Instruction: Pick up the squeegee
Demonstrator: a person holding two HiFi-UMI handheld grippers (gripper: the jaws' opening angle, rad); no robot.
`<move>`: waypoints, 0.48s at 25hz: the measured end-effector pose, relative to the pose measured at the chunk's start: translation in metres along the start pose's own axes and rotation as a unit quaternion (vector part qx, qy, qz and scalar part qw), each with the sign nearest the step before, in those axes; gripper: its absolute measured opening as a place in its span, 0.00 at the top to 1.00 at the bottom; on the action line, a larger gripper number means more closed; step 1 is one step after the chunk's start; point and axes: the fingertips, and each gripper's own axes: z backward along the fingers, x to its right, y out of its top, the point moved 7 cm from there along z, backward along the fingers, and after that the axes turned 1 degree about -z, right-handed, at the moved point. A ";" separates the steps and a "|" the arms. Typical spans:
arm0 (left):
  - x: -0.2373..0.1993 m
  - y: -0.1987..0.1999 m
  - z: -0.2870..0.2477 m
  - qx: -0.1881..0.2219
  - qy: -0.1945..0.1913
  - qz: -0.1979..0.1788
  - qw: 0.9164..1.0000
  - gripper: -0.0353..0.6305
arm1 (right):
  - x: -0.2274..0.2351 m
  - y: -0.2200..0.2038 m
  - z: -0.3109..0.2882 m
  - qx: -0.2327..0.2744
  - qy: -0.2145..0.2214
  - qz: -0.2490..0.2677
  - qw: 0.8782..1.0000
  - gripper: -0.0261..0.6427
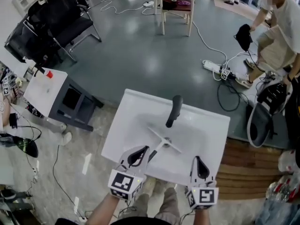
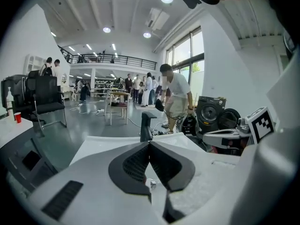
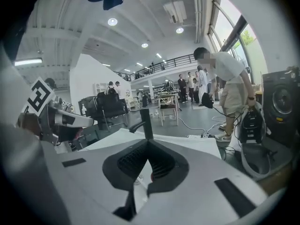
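The left gripper [image 2: 149,142] is clenched on nothing: its two black, ribbed, wedge-shaped pads are pressed together at the tips and set in a matte pale-grey shell. The right gripper [image 3: 147,140] is seen in the same state, with its ribbed black pads closed tip to tip and nothing caught between them. Both are held side by side, apart from one another, at the near edge of a smooth white square table [image 1: 206,130]. A marker cube [image 1: 125,184] printed with black-and-white squares is carried at the rear of each.

The squeegee [image 1: 174,110] is found on the tabletop ahead of both tips and is touched by neither gripper. Its rounded, matte black handle is joined to a thin pale T-shaped bar, which lies nearer the left gripper's tips.

A glossy grey floor [image 1: 140,55] is spread beyond the table. Further ahead a pale wooden chair [image 1: 176,11] is stood, and black padded chairs [image 1: 56,22] are grouped ahead and to the left. A small white side table [image 1: 44,90] is set to the left of the left gripper, with a red cup [image 1: 49,74] on it. Ahead and to the right, a white power strip [image 1: 212,66] with trailing cables is laid on the floor, and a person [image 1: 281,27] in pale clothes is bent over there. Brown wooden boards [image 1: 248,165] are laid to the right of the right gripper.
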 end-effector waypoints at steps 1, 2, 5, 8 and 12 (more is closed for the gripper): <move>0.001 -0.006 -0.006 -0.007 0.001 0.001 1.000 0.95 | 0.003 -0.005 -0.004 -0.006 0.003 -0.001 1.000 0.96; 0.000 -0.013 -0.011 -0.013 0.002 0.003 1.000 0.95 | 0.006 -0.010 -0.008 -0.012 0.005 -0.003 1.000 0.96; -0.002 -0.031 -0.026 -0.029 0.004 0.010 1.000 0.95 | 0.010 -0.025 -0.020 -0.026 0.012 -0.005 1.000 0.96; -0.005 -0.046 -0.039 -0.044 -0.002 0.013 0.999 0.95 | 0.014 -0.042 -0.029 -0.041 0.018 -0.008 0.999 0.96; -0.007 -0.061 -0.053 -0.066 -0.014 0.014 0.998 0.95 | 0.015 -0.051 -0.033 -0.050 0.018 -0.011 0.999 0.96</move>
